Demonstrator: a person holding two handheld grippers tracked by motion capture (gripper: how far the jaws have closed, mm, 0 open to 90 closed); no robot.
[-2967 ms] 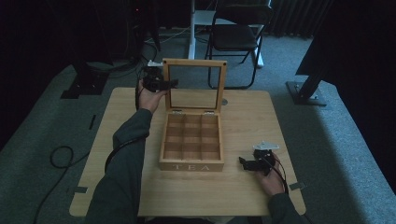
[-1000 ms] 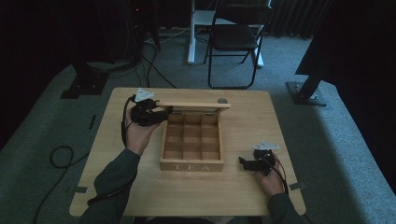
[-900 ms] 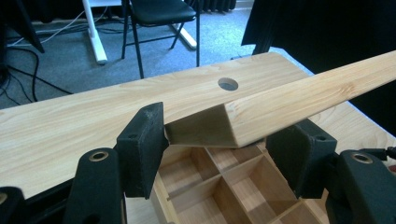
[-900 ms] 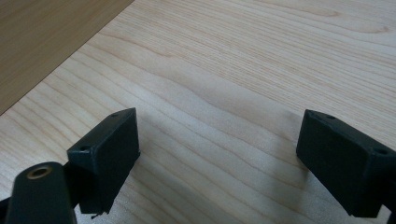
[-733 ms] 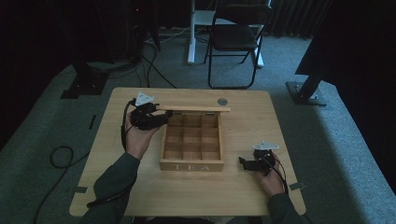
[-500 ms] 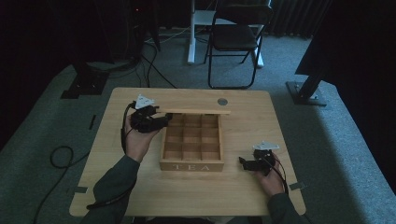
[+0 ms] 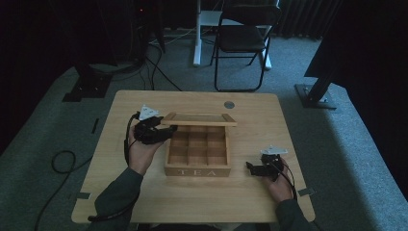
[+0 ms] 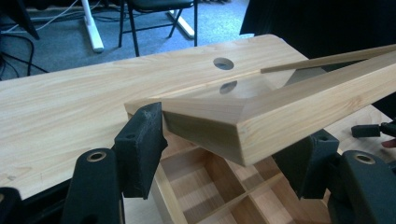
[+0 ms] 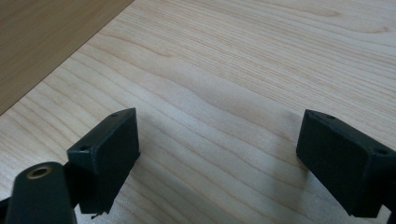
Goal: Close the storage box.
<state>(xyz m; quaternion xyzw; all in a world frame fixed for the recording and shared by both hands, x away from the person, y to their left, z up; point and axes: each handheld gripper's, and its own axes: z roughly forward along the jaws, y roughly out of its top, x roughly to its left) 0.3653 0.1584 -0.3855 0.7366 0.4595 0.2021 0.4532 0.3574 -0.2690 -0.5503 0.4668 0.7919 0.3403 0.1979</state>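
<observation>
Since three seconds ago, the glass-paned wooden lid (image 7: 199, 119) of the box has swung from upright down to nearly level, and the left hand has come with it from the far edge of the box towards its left side. Largest is the pale rectangular wooden table (image 7: 120, 187), smooth and straight-grained, with rounded corners and a round grey cable hole (image 7: 229, 104) near its far edge. At its middle stands the square light-wood tea box (image 7: 197, 171), its inside cut by thin slats into nine square compartments, with letters on its front wall. Its lid, a mitred frame of planed wood around a clear pane, hangs just above the box's far half, tilted a little. The left gripper (image 8: 224, 158), black and matte with blocky pads, reaches in level from the left of the box; the lid's near corner lies between its jaws, which have just been opening, and the left pad (image 8: 140, 144) is at the frame's side while the right one stands just clear of the wood. The left hand (image 7: 139, 151) is palm-up beneath it, forearm in a dark green sleeve. The right gripper (image 9: 219, 161) rests on the table right of the box, pointing towards it, jaws wide apart over bare wood, its grey three-cornered plate on top.
</observation>
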